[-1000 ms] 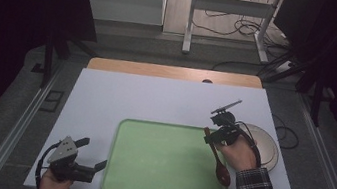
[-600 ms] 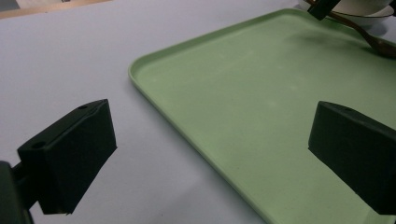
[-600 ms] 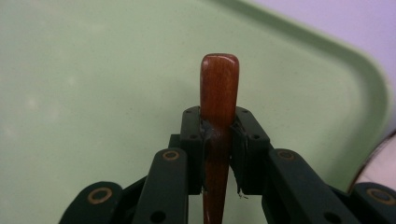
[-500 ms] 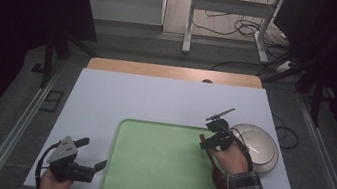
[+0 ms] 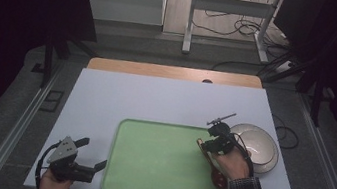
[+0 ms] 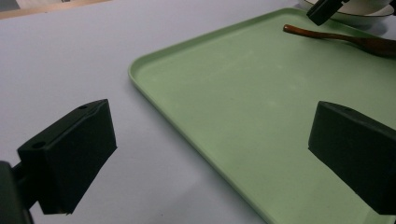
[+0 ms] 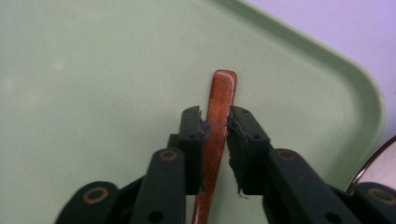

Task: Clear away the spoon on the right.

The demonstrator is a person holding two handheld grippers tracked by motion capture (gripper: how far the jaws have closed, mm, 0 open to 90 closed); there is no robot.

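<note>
Spoon of brown wood is clamped by its handle between the 2 fingers of the right gripper, above the green tray. The right gripper view shows this grip close: the pads press on both sides of the handle, and the handle's end sticks out beyond them over the tray near its rounded corner. The bowl of the spoon is cut off at the bottom edge of that view.

The high view gives what the close view cannot: the right gripper is at the right side of the tray, just beside a white dish that stands on the white surface. In this view the spoon is partly covered by the right hand, and only its dark bowl near the wrist and a bit of the handle are seen. Whether the spoon touches the tray is not clear here.

The left gripper view looks across the tray from the other side. There the spoon appears long and nearly level, very low over the tray's far part, with the dish rim behind it. The left gripper has its fingers spread wide with nothing between them. In the high view the left gripper is held low at the near left corner of the surface, just beside the tray
</note>
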